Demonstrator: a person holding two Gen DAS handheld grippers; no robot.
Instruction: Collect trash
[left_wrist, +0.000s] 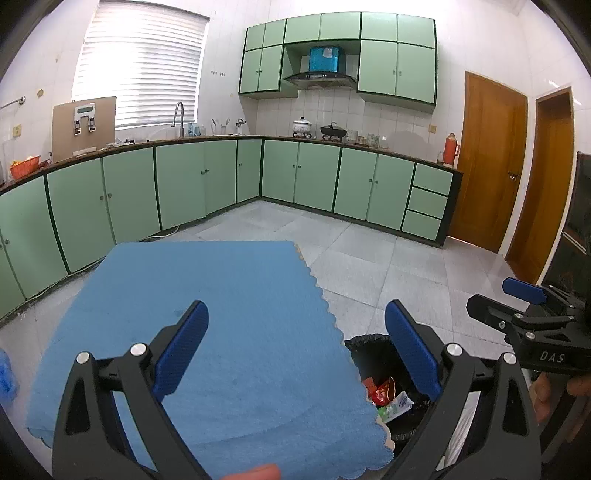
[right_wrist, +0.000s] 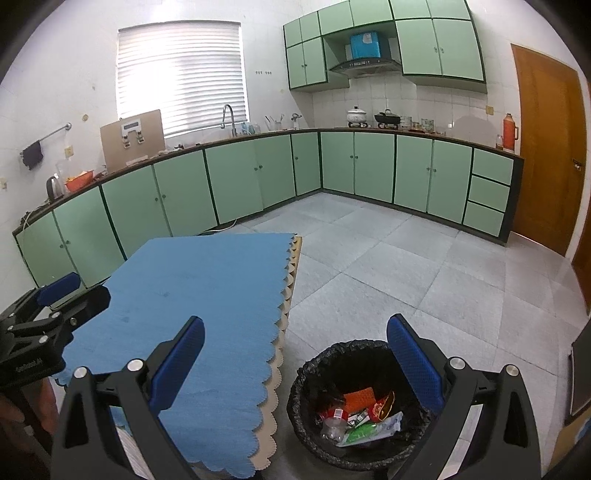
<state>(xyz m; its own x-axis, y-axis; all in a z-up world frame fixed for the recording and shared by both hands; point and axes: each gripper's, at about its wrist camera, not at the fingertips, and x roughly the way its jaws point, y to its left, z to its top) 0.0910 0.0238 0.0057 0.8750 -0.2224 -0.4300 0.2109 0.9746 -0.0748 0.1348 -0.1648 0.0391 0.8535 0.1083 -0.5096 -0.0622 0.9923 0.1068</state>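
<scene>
A round bin with a black liner (right_wrist: 306, 384) stands on the floor right of the table and holds several wrappers (right_wrist: 364, 415); part of the bin (left_wrist: 369, 349) also shows in the left wrist view. My right gripper (right_wrist: 295, 363) is open and empty, above the bin and the table's right edge. My left gripper (left_wrist: 297, 349) is open and empty over the table's blue scalloped cloth (left_wrist: 207, 317). The right gripper also shows in the left wrist view (left_wrist: 524, 295), and the left gripper in the right wrist view (right_wrist: 62, 288).
The table's blue cloth (right_wrist: 207, 295) fills the lower left. Green cabinets (right_wrist: 258, 173) line the far walls under a counter with pots and a red flask (right_wrist: 509, 131). Wooden doors (left_wrist: 487, 158) stand at right. Grey tiled floor (right_wrist: 406, 273) lies between.
</scene>
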